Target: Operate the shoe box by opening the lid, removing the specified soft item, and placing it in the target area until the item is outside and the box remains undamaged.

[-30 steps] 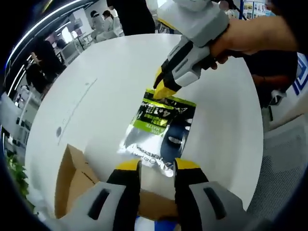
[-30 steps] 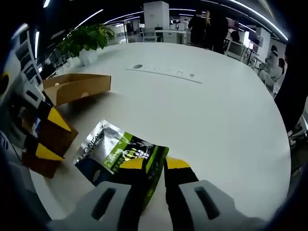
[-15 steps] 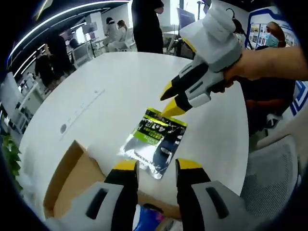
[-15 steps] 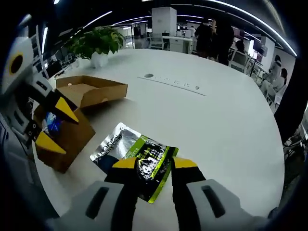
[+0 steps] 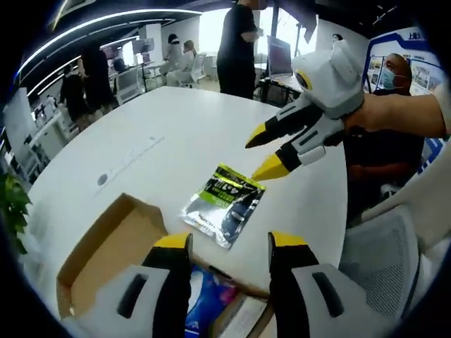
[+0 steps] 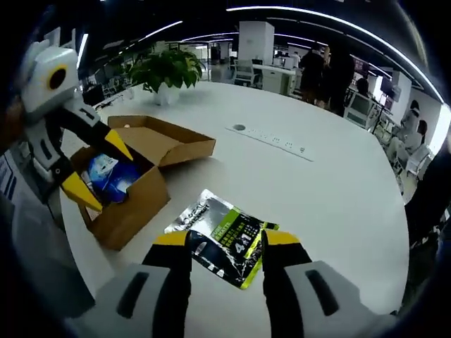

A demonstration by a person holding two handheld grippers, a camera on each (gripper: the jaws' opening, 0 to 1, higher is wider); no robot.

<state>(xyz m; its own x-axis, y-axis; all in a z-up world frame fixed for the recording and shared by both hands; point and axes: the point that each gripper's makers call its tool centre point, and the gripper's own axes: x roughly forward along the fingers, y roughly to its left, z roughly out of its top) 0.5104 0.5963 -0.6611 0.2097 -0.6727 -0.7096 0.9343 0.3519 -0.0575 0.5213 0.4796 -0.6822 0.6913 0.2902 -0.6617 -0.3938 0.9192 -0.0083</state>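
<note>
A silver, green and dark soft pouch (image 5: 224,203) (image 6: 224,233) lies flat on the round white table (image 5: 176,134) (image 6: 331,190), beside the box. The brown cardboard shoe box (image 6: 130,201) stands open, its lid (image 5: 116,246) (image 6: 163,137) folded back; blue and white packets (image 6: 109,172) (image 5: 211,303) lie inside. My left gripper (image 5: 228,246) is open, above the box's edge with nothing between its jaws. My right gripper (image 6: 225,243) is open, raised above the pouch and apart from it; in the left gripper view it (image 5: 266,153) hangs over the pouch's far end.
A potted plant (image 6: 165,70) stands at the table's far edge, and a row of sockets (image 6: 271,139) is set into the tabletop. People stand and sit behind the table (image 5: 236,42). A white office chair (image 5: 380,260) is close to the table's rim.
My right gripper let go of the pouch and rose away from it, jaws opening wider. Both cameras pulled back and up; the pouch stays flat on the table.
</note>
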